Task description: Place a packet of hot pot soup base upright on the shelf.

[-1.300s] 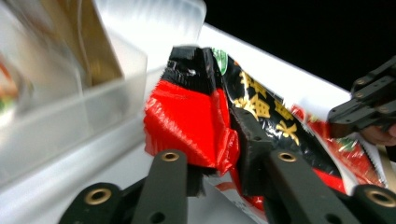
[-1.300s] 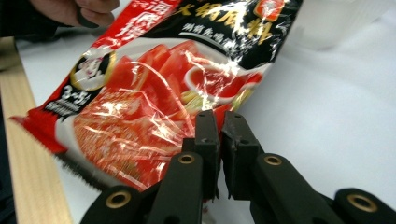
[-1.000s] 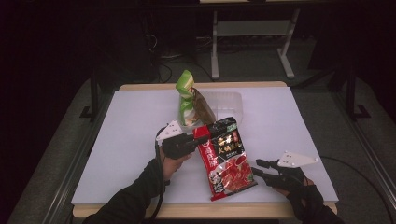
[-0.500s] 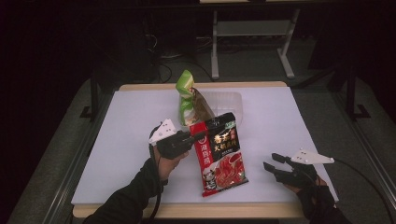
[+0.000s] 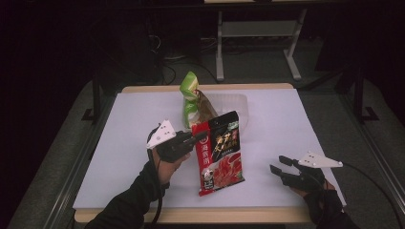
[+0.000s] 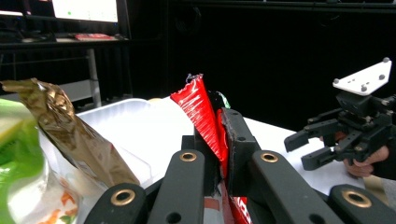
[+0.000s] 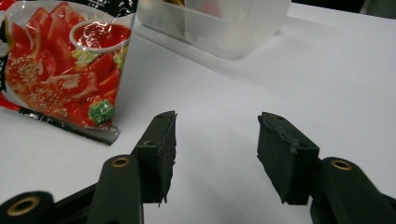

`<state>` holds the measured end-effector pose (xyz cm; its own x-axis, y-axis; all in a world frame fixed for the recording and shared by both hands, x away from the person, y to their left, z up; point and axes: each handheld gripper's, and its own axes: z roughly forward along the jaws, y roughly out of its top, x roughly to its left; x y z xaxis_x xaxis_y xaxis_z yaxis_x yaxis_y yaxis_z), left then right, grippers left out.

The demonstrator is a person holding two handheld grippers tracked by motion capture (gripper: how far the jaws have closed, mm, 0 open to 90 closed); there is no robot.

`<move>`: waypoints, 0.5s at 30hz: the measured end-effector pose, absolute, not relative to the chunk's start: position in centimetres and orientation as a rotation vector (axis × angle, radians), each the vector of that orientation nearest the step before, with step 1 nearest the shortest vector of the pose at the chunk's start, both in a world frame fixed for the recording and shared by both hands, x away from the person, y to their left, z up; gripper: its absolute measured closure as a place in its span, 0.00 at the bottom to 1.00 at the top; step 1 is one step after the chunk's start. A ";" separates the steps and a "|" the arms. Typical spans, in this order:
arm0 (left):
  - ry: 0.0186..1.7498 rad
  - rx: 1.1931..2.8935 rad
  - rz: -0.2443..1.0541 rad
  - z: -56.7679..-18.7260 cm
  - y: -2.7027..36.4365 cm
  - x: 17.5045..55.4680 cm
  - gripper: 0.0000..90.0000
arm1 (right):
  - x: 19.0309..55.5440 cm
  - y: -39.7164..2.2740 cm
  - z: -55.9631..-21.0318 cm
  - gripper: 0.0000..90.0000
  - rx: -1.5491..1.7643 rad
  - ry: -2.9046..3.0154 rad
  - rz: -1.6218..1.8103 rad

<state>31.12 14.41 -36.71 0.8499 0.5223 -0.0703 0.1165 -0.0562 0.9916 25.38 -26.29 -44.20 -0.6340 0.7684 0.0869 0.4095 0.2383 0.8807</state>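
A red and black food pouch [image 5: 220,152] with a tomato picture hangs upright over the white table, its lower edge near the surface. My left gripper [image 5: 197,137] is shut on its upper left edge; in the left gripper view the red pouch edge [image 6: 201,116] sits pinched between the jaws. My right gripper [image 5: 279,165] stands open near the front right of the table, apart from the pouch, with nothing between its fingers. In the right gripper view the pouch [image 7: 65,60] lies to the upper left of the open right gripper [image 7: 215,140].
A clear plastic bin [image 5: 234,106] stands at the back middle of the table, with a green packet [image 5: 190,98] and a brown foil packet [image 5: 206,109] leaning in it. The white table sheet [image 5: 296,124] has free room at right and left. Dark floor surrounds the table.
The left gripper has lifted and tilted the pouch more upright, moving it slightly left. The right gripper has drawn back to the right, away from the pouch.
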 end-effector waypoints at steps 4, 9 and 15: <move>0.514 1.601 0.379 -36.3 14.4 31.0 0.96 | 25.2 -26.3 -44.2 0.51 1.079 2.150 1.352; 0.527 1.581 0.401 -35.6 14.2 30.8 0.96 | 25.0 -26.6 -44.3 0.50 1.099 2.138 1.337; 0.515 1.570 0.420 -34.5 13.9 30.9 0.96 | 24.9 -26.3 -44.2 0.51 1.089 2.146 1.336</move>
